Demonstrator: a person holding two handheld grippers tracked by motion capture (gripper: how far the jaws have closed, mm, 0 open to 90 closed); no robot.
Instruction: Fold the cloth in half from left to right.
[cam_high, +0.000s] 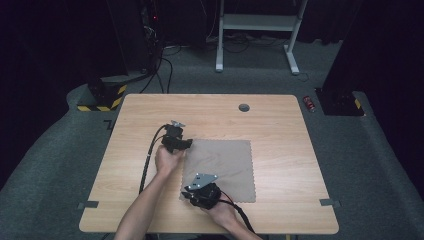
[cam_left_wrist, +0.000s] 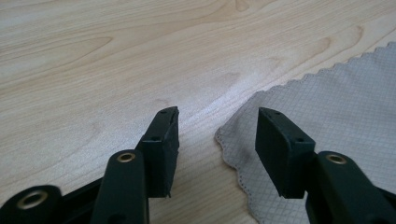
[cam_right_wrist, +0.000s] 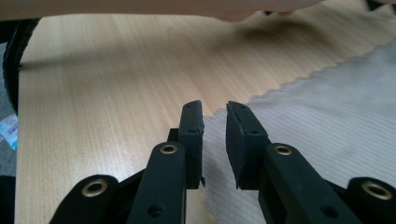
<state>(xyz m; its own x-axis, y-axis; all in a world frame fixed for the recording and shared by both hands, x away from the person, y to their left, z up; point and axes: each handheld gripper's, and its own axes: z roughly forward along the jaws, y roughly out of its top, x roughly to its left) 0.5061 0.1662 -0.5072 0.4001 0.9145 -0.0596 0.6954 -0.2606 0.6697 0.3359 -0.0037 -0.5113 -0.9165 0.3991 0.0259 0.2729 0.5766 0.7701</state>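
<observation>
A grey cloth (cam_high: 225, 165) with scalloped edges lies flat in the middle of the wooden table (cam_high: 210, 107). My left gripper (cam_high: 184, 145) sits at the cloth's far left corner. In the left gripper view, the left gripper (cam_left_wrist: 217, 112) is wide open, and the corner of the cloth (cam_left_wrist: 336, 93) lies between and below its jaws. My right gripper (cam_high: 190, 195) is low at the cloth's near left corner. Seen in its own view, the right gripper (cam_right_wrist: 215, 106) stands open by a narrow gap, straddling the edge of the cloth (cam_right_wrist: 327, 107), which still lies flat.
A round cable hole (cam_high: 243, 107) sits near the table's far edge. Tape strips (cam_high: 87, 204) mark the near corners. On the floor beyond are a red can (cam_high: 310, 103), a white stand (cam_high: 257, 22) and a yellow-black striped base (cam_high: 102, 97). My left forearm crosses above the right gripper.
</observation>
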